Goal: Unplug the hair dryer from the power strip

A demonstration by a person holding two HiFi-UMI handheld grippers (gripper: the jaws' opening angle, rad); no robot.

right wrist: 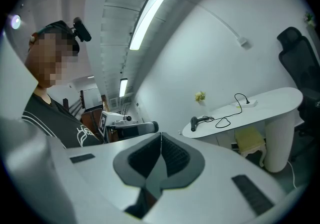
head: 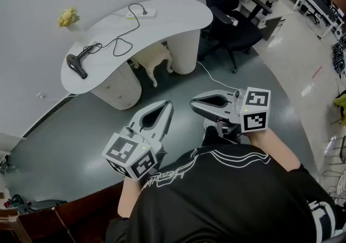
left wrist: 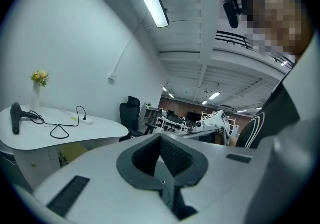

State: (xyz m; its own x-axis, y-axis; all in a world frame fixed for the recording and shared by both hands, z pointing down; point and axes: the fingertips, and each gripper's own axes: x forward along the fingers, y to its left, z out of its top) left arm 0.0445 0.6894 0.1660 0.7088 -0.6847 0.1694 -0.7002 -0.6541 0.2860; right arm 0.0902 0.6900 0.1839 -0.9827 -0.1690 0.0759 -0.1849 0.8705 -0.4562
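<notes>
A black hair dryer [head: 77, 66] lies at the left end of a curved white desk [head: 178, 12]. Its black cord [head: 121, 41] loops across the top to a plug seated in the white power strip [head: 141, 14] at the far edge. Both grippers hang over the floor close to the person's body, well short of the desk. My left gripper [head: 167, 107] is shut with nothing in it, and so is my right gripper [head: 193, 104]. The left gripper view shows the dryer [left wrist: 16, 117] and strip [left wrist: 80, 119] far off; the right gripper view shows the dryer [right wrist: 194, 123] and strip [right wrist: 247, 103] too.
A black office chair [head: 230, 17] stands right of the desk. A small cream stool [head: 154, 58] sits under it. Yellow flowers [head: 67, 17] stand by the wall at the desk's left end. A white cable [head: 216, 77] runs across the grey floor.
</notes>
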